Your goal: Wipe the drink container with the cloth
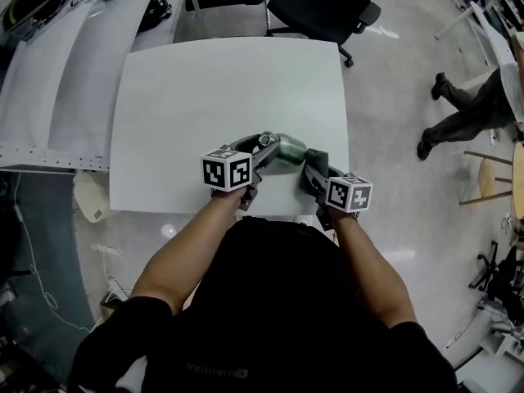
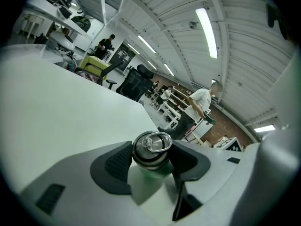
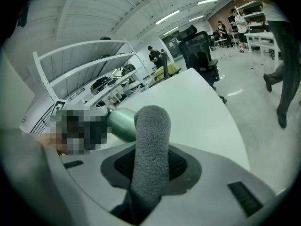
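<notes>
Grey cloth [image 3: 151,145] beside green drink container [image 3: 123,121], black chair [image 3: 200,51] beyond.

Small pale print runs across the chest of the black shirt [image 1: 217,370]. Seen upside down, it appears to read "QIAODAN".

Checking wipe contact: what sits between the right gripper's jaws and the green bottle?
Only the grey cloth, pinched in the right gripper; its fold stands up in front of the green bottle. The right gripper view shows this.
</notes>
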`<action>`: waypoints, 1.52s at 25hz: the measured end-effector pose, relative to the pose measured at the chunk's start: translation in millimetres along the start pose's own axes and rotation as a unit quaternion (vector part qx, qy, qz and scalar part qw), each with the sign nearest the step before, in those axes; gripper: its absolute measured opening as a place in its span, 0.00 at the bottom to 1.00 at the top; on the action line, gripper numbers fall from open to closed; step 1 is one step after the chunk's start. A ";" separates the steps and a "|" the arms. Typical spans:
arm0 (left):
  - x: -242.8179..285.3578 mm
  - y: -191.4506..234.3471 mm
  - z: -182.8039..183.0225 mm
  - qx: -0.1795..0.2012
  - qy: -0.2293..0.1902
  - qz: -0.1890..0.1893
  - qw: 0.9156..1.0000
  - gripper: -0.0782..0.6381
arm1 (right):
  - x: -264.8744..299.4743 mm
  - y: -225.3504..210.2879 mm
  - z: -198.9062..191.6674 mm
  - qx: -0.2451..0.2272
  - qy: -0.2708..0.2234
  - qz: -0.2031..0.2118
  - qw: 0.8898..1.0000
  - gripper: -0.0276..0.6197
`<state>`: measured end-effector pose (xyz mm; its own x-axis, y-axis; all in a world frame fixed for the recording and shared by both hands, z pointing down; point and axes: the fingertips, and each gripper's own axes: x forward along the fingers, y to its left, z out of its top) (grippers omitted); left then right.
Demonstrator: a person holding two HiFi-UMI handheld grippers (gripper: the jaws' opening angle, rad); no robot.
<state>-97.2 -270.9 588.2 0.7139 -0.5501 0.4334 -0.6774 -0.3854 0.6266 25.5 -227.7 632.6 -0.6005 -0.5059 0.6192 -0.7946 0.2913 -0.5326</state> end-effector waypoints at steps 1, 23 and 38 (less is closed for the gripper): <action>-1.7 -1.5 -1.0 0.011 0.001 -0.002 1.000 0.47 | -0.9 -2.8 -1.0 0.002 0.003 -0.002 1.000 0.21; -10.8 -55.3 -29.3 0.343 0.075 -0.021 0.936 0.46 | -33.6 89.6 60.9 -0.100 0.000 0.169 0.981 0.21; -14.6 -68.6 -44.9 0.463 0.115 -0.031 0.878 0.46 | -16.4 107.3 57.5 -0.127 0.025 0.199 0.972 0.21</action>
<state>-53.1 -203.2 568.0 0.6992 -0.3835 0.6034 -0.4140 -0.9052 -0.0957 -44.8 -234.9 532.1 -0.8629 -0.2738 0.4247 -0.4917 0.6490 -0.5806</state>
